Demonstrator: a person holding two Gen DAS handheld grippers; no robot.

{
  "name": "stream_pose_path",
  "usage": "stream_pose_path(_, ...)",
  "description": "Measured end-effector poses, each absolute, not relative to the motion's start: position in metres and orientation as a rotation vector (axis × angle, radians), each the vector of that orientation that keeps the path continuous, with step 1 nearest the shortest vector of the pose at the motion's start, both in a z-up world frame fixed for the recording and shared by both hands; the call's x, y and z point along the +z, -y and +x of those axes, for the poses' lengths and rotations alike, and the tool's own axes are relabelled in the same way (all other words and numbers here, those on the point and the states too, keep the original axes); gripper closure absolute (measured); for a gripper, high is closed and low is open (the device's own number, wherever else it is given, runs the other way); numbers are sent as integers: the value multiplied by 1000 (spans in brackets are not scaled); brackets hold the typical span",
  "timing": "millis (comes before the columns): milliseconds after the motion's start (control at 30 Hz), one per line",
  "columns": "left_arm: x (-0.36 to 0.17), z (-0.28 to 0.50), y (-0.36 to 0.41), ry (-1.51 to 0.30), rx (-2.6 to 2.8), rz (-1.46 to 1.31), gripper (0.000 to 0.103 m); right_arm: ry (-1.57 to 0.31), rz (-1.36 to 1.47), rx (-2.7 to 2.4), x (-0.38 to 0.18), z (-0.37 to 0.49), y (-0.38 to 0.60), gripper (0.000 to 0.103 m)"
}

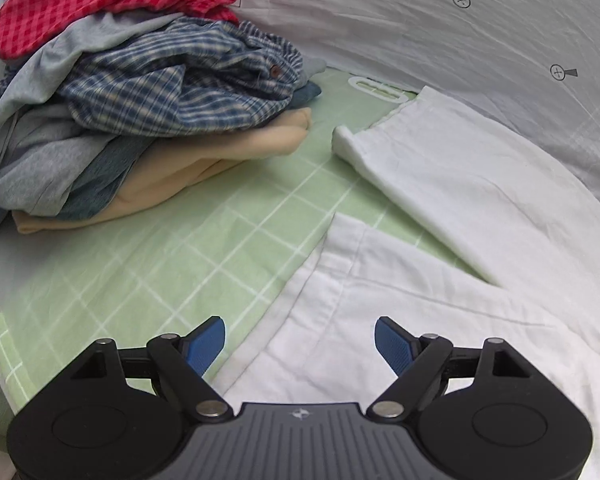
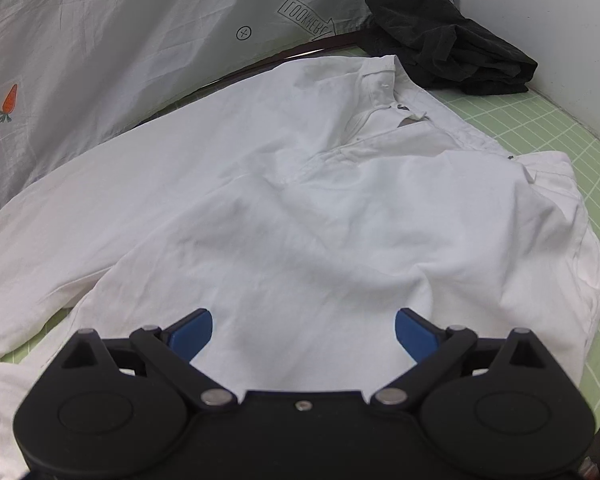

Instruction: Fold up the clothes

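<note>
**Around the work surface**

We see a green grid-patterned mat (image 1: 148,280) and, behind it, a pale printed sheet (image 2: 100,60) (carrot motif (image 2: 9,102), "LOOK HERE" arrow (image 2: 306,20)). A white plastic tab (image 1: 376,90) lies on the mat's far edge.

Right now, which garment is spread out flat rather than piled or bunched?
The white shirt, laid open under both tongs. The checked, grey and beige clothes sit heaped, and the black garment is bunched up.
</note>
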State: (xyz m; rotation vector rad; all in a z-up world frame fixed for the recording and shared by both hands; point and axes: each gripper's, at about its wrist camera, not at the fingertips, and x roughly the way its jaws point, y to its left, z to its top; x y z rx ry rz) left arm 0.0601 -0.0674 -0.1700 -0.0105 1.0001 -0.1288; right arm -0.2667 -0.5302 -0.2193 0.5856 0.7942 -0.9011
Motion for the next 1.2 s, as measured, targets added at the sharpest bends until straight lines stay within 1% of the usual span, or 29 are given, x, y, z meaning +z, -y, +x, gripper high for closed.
stream_pose_path(167,-189,41,43,-1063,-144,-61,20,-837,554,-840,-219,-264,505,4)
stream_pose_path(300,-193,32,41,-1044,-206,-10,19,-870,502,-811,-218,-262,480,4)
stream_pose_path(333,-192,30,42,-1033,-218,22,24,-875,489,-808,-218,-262,473,4)
stream_pose_path(367,-191,29,44,-1021,-231,54,32,-877,480,-809,-217,-263,467,4)
stream_pose_path(400,-191,27,45,-1009,-243,86,54,-879,470,-810,-217,-265,461,4)
stream_pose_path(433,-190,26,46,-997,-255,118,80,-881,460,-811,-217,-266,454,4)
stream_pose_path(467,-189,27,45,-1012,-272,99,90,-883,458,-814,-217,-268,449,4)
stream_pose_path(567,-186,23,45,-1001,-237,138,93,-900,476,-816,-222,-273,439,3)
stream_pose_path(700,-180,20,33,-971,-136,139,93,-904,467,-813,-222,-277,427,3)
stream_pose_path(900,-183,35,11,-1023,-57,78,91,-909,453,-804,-223,-281,425,3)
stream_pose_path(1000,-172,32,13,-993,-56,70,80,-910,422,-793,-221,-281,429,3)
stream_pose_path(1067,-163,32,14,-966,-77,56,55,-911,411,-779,-221,-278,430,3)
stream_pose_path(1133,-157,36,17,-937,-110,43,48,-913,401,-766,-222,-273,432,2)
stream_pose_path(1200,-152,41,21,-920,-138,49,47,-910,405,-760,-223,-267,435,2)
